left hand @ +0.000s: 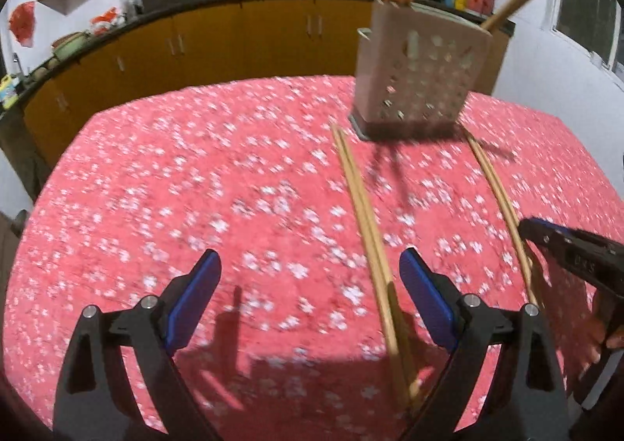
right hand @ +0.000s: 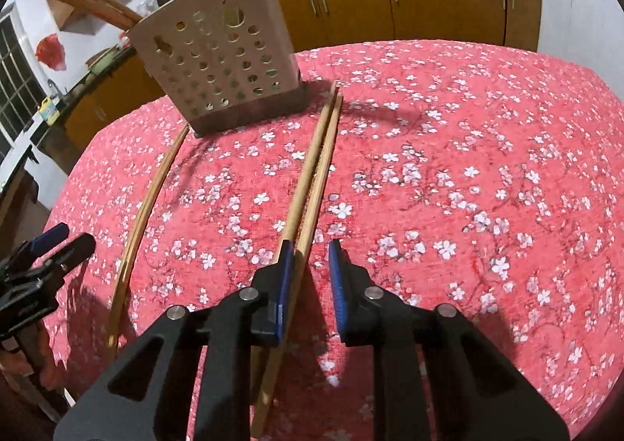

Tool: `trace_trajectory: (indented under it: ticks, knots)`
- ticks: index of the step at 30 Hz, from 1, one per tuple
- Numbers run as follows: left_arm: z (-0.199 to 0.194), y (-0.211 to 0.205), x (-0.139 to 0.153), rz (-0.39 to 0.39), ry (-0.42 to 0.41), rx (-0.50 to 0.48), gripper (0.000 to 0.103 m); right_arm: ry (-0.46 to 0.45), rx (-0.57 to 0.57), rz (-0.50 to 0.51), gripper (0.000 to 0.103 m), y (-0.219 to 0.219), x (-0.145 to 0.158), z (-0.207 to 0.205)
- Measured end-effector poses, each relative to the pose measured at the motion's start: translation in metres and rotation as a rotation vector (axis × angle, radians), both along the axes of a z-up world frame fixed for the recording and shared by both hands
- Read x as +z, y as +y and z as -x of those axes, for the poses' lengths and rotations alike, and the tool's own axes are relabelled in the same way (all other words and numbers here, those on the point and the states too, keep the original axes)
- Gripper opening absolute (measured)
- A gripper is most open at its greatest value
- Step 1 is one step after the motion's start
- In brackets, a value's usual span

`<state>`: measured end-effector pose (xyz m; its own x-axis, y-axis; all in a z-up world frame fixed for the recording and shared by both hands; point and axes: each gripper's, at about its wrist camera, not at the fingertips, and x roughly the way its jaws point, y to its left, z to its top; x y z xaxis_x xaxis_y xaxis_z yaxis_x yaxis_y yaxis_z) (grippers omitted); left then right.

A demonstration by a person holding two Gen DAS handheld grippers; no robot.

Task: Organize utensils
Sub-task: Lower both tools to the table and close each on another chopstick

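The right claw (right hand: pixel 309 285) is partly spread over a chopstick pair (right hand: pixel 312 183); its left pad seems to touch one stick, though blur hides a firm pinch. The left claw (left hand: pixel 310 296) gapes wide and empty, with a second pair (left hand: pixel 364 214) just inside its right finger. Beyond both stands the holder (right hand: pixel 222 62), with wooden sticks inside.

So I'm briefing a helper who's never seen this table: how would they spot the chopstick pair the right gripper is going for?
Find the perforated utensil holder on the red floral tablecloth. Two chopstick pairs lie in front of it. The wanted pair runs from the holder's right corner into the right gripper; the other pair lies toward the left gripper.
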<state>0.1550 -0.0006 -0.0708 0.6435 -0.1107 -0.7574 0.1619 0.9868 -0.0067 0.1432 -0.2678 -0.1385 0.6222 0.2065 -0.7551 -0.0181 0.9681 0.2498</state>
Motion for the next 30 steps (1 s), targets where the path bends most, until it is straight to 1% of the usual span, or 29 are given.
trace_trajectory:
  ticks: [1, 3, 4, 8, 10, 11, 12, 13, 15, 17, 22, 26, 30]
  knots:
    - [0.000, -0.001, -0.002, 0.008, 0.012, -0.009, 0.091, -0.001, -0.011, 0.022, 0.019, 0.000, 0.001, 0.000]
    - [0.000, -0.003, -0.007, 0.021, 0.031, -0.020, 0.091, 0.005, -0.036, 0.077, 0.014, -0.002, 0.002, -0.002]
    - [0.000, -0.004, -0.009, 0.028, 0.040, -0.026, 0.091, 0.003, -0.042, 0.087, 0.012, -0.003, 0.001, -0.002]
    - [-0.002, -0.007, -0.016, 0.046, 0.064, -0.039, 0.091, -0.001, -0.036, 0.079, 0.012, -0.004, 0.002, 0.004]
    - [-0.001, -0.008, -0.016, 0.050, 0.066, -0.037, 0.090, -0.006, -0.029, 0.093, 0.012, -0.002, 0.002, 0.007]
    - [-0.001, -0.007, -0.016, 0.053, 0.066, -0.036, 0.086, -0.009, -0.025, 0.106, 0.011, -0.002, 0.002, 0.007]
    - [-0.001, -0.007, -0.017, 0.059, 0.068, -0.033, 0.077, -0.009, -0.028, 0.105, 0.010, -0.002, 0.002, 0.008]
    - [-0.001, -0.007, -0.018, 0.063, 0.074, -0.030, 0.073, -0.009, -0.035, 0.102, 0.008, -0.004, 0.002, 0.008]
    - [-0.002, -0.007, -0.020, 0.070, 0.083, -0.026, 0.060, -0.008, -0.046, 0.085, 0.008, -0.008, 0.001, 0.007]
    - [-0.002, -0.008, -0.022, 0.073, 0.091, -0.030, 0.052, -0.008, -0.044, 0.081, 0.008, -0.009, 0.002, 0.007]
    - [-0.002, -0.012, -0.023, 0.082, 0.096, -0.045, 0.045, -0.010, -0.043, 0.084, 0.008, -0.008, 0.000, 0.005]
    - [-0.001, -0.017, -0.022, 0.072, 0.089, -0.055, 0.040, -0.006, -0.043, 0.082, 0.008, -0.007, 0.001, 0.005]
    - [-0.001, -0.017, -0.022, 0.076, 0.085, -0.043, 0.035, -0.002, -0.041, 0.085, 0.008, -0.004, 0.001, 0.006]
